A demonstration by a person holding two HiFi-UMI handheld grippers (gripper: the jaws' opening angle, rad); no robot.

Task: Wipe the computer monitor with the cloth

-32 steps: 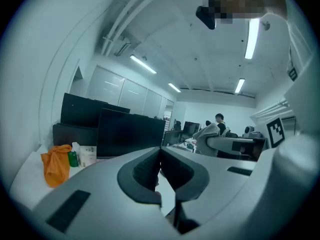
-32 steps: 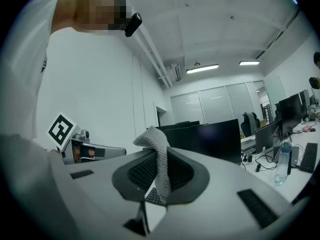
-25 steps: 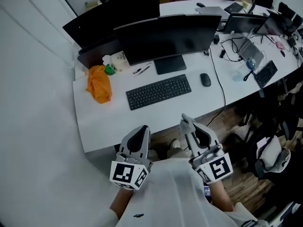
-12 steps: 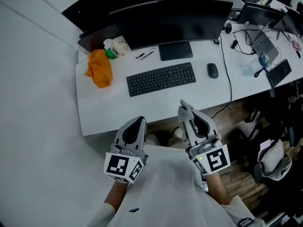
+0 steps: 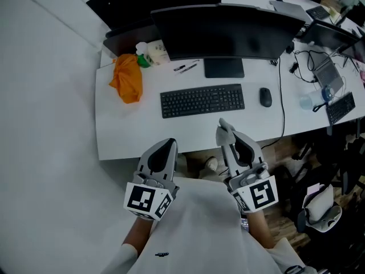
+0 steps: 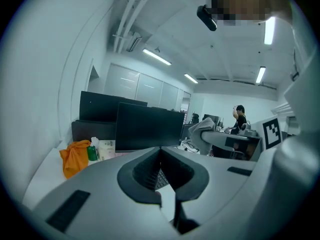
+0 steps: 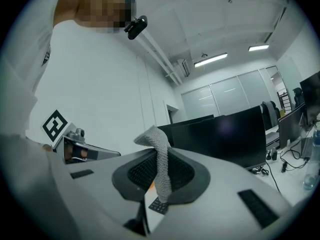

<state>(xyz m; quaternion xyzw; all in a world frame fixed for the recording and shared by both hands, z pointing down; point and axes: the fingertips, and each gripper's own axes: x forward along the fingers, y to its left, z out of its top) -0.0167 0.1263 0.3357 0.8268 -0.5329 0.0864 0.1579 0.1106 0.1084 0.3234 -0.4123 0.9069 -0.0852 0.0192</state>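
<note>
The dark computer monitor stands on the white desk behind a black keyboard; it also shows in the left gripper view as the monitor and in the right gripper view as the monitor. My right gripper hovers off the desk's near edge, shut on a small grey knitted cloth that sticks up between its jaws. My left gripper hangs beside it near my body, jaws shut on nothing.
An orange bag-like bundle, a green bottle and a tissue pack sit at the desk's left. A mouse lies right of the keyboard. Laptops, cables and a second keyboard crowd the right. A second monitor stands behind.
The desk has slid down and to the right in the head view, so it looks nearer. Both grippers keep their places near my body, the cloth still held.
</note>
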